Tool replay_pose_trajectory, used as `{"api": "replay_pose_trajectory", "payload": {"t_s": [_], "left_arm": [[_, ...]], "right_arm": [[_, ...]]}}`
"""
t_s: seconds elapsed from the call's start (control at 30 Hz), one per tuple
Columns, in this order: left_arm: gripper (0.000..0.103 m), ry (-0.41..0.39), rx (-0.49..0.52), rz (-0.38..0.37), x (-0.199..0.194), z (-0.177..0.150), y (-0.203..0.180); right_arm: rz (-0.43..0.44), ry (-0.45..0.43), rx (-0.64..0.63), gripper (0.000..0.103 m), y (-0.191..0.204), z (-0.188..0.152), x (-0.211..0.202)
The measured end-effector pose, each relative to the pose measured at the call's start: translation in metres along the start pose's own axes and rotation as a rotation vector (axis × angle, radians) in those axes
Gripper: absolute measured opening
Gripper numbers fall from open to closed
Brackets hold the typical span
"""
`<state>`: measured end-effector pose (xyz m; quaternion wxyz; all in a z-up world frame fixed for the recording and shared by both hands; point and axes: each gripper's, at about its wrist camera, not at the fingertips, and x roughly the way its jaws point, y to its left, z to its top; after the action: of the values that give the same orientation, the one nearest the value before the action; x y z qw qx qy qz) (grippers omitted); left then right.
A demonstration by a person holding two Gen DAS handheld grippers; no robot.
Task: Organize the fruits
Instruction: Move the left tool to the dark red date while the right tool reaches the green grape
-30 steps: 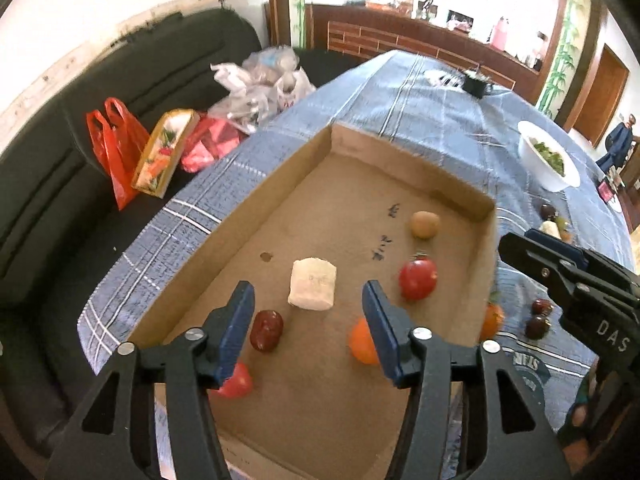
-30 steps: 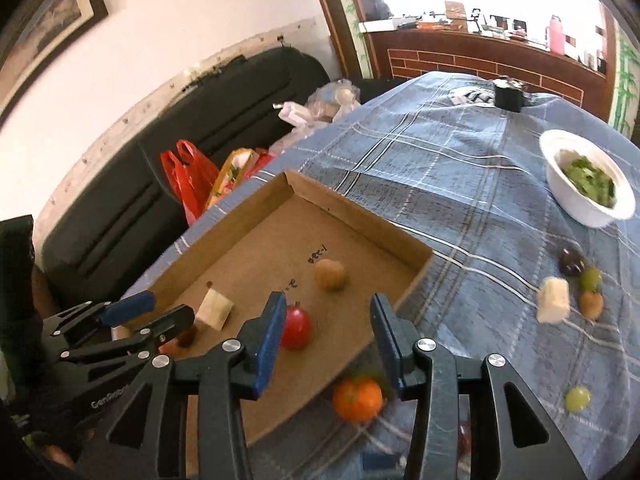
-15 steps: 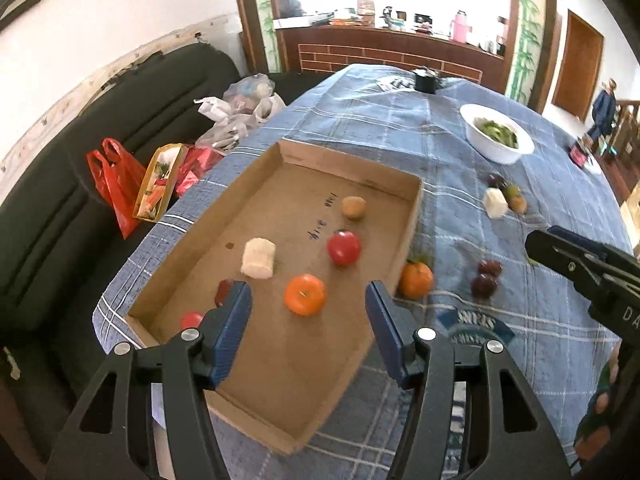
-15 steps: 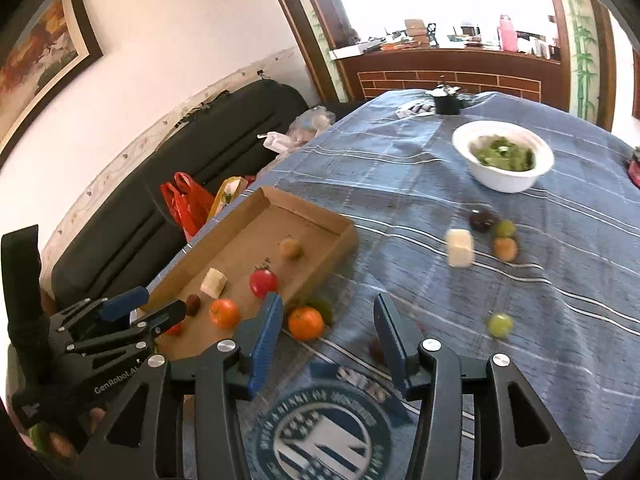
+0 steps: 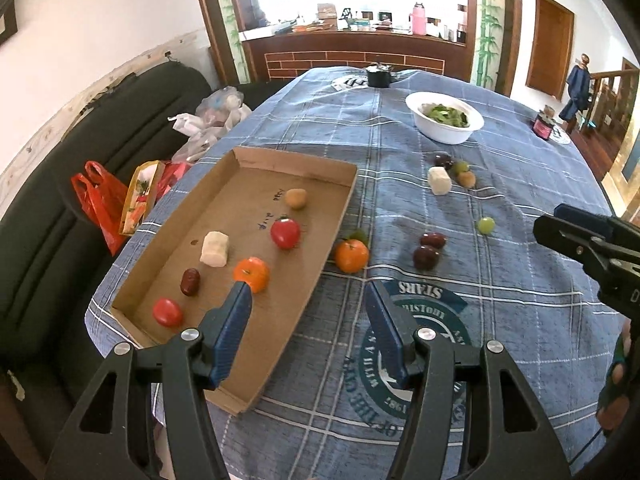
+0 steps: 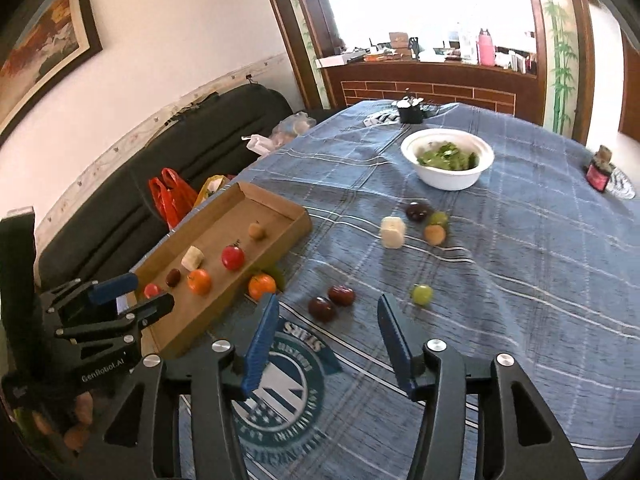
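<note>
Cardboard tray (image 5: pixel 340 216) set on the bench (image 5: pixel 520 320) ahead-left of the left gripper (image 5: pixel 306 316), six fruits held in it, one orange (image 5: pixel 351 255) just beside its right wall, two plums (image 6: pixel 330 302) ahead of the right gripper (image 6: pixel 326 322), bowl (image 6: pixel 447 176) placed far beyond.

A blue plaid cloth covers the tabletop (image 5: pixel 520 320). On it lie a shallow cardboard tray (image 5: pixel 340 216) at the left, a tangerine (image 5: pixel 351 255) just beside its long wall, two dark plums (image 5: pixel 428 250) touching, a lone green grape (image 5: pixel 486 225), a white bowl of greens (image 5: pixel 448 130) — and a pale banana chunk (image 5: pixel 439 181) near three small fruits.
</note>
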<state>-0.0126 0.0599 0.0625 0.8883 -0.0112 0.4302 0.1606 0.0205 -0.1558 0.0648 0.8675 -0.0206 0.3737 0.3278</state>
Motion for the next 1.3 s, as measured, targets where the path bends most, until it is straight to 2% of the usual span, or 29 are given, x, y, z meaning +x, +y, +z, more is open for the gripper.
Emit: {"api": "replay_pose_trajectory", "payload": {"t_s": [0.43, 0.63, 0.77, 0.8, 0.87, 0.97, 1.1, 1.3], "left_arm": [[0.058, -0.015, 0.033, -0.009, -0.018, -0.006, -0.014], [0.058, -0.059, 0.036, -0.036, -0.041, 0.009, -0.005], [0.060, -0.099, 0.032, -0.051, -0.052, 0.021, -0.001], [0.065, -0.100, 0.030, -0.049, -0.051, 0.022, 0.000], [0.065, -0.087, 0.019, -0.055, -0.043, 0.021, 0.001], [0.065, -0.037, 0.018, -0.083, -0.025, 0.013, -0.002], [0.065, 0.008, 0.070, -0.112, -0.004, -0.002, -0.018], [0.065, 0.052, 0.098, -0.167, 0.022, -0.006, -0.039]], "right_arm": [[-0.070, -0.030, -0.099, 0.059, -0.012, -0.012, -0.057], [-0.132, -0.039, -0.224, 0.059, -0.013, 0.009, -0.107], [-0.194, -0.086, -0.328, 0.075, -0.009, 0.032, -0.152], [-0.191, -0.099, -0.343, 0.075, -0.009, 0.037, -0.161], [-0.190, -0.109, -0.342, 0.075, -0.013, 0.039, -0.168], [-0.143, -0.089, -0.281, 0.075, -0.023, 0.027, -0.150], [-0.095, -0.006, -0.203, 0.072, -0.035, 0.003, -0.099], [-0.037, 0.080, -0.098, 0.057, -0.050, -0.021, -0.032]]}}
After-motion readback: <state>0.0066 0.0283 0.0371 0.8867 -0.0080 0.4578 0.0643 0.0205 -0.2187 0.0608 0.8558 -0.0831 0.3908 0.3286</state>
